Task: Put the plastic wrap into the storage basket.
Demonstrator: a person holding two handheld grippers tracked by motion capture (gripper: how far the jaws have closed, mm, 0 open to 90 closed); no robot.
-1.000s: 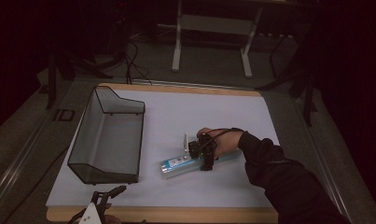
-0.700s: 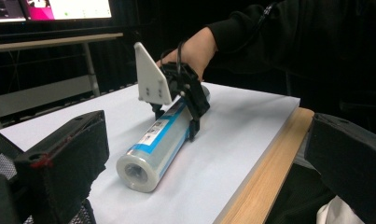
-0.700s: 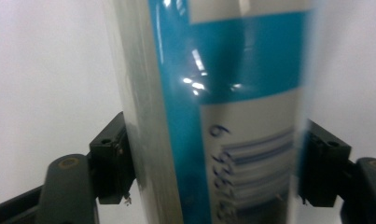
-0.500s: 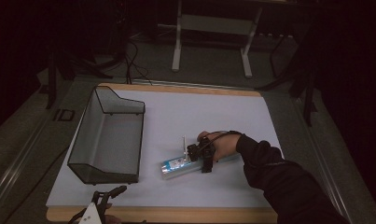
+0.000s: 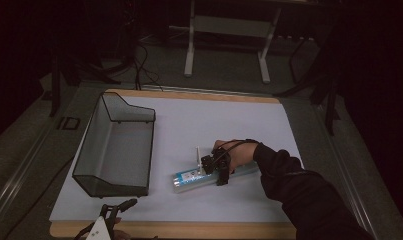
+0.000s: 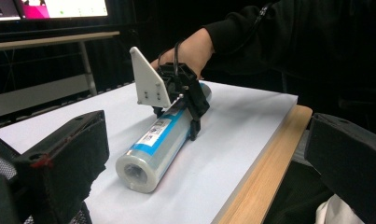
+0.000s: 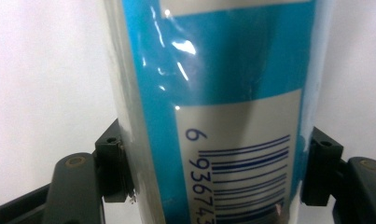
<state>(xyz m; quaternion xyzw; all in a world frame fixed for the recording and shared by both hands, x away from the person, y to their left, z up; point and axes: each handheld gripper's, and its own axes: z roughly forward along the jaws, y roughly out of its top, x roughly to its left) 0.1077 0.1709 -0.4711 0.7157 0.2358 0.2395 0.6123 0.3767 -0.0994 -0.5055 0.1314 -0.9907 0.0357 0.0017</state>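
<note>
Edges: we see the white sheet [image 5: 199, 125] bare in the upper middle, its wooden border along the bottom.
Basket: the mesh basket [image 5: 116, 147] stands centre-left.
Roll: the blue roll [image 5: 189, 178] lies flat, lower centre.
Right gripper [image 5: 220, 167]: we have just closed it; it clamps the roll's sides.
Left gripper [image 5: 114, 212]: bottom left, apart, holding nothing.

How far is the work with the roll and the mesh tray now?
Done: the right gripper has just closed its jaws on the blue-labelled plastic-wrapped roll. In hand: the roll, gripped but lying on the white table sheet. Probably left: lifting it, perhaps into the black wire mesh tray. The left gripper waits open near the table's front edge.
</note>
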